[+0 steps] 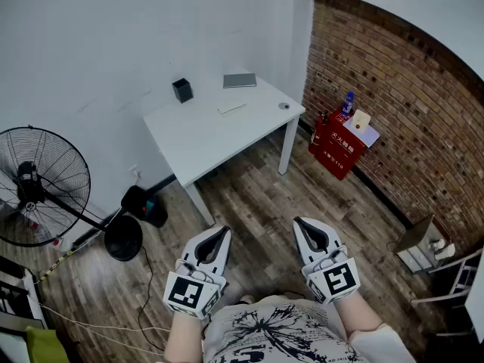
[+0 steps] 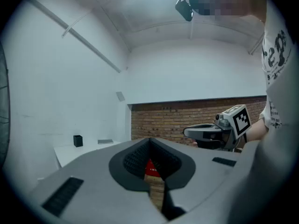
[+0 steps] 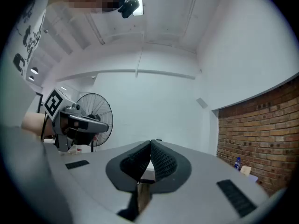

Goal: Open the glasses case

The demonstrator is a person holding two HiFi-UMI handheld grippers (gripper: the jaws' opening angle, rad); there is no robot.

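Note:
A white table stands far ahead across the wooden floor. On it lies a pale, flat, oblong thing, possibly the glasses case; it is too small to tell. Both grippers are held close to my body, level and well short of the table. The left gripper is shut with nothing in it, and its ribbed pads meet at the tip. The right gripper is also shut and empty. In the left gripper view the right gripper shows at the right. In the right gripper view the left gripper shows at the left.
On the table are also a black box, a grey flat slab and a small round thing. A standing fan and a black bag are at the left. A red box stands against the brick wall.

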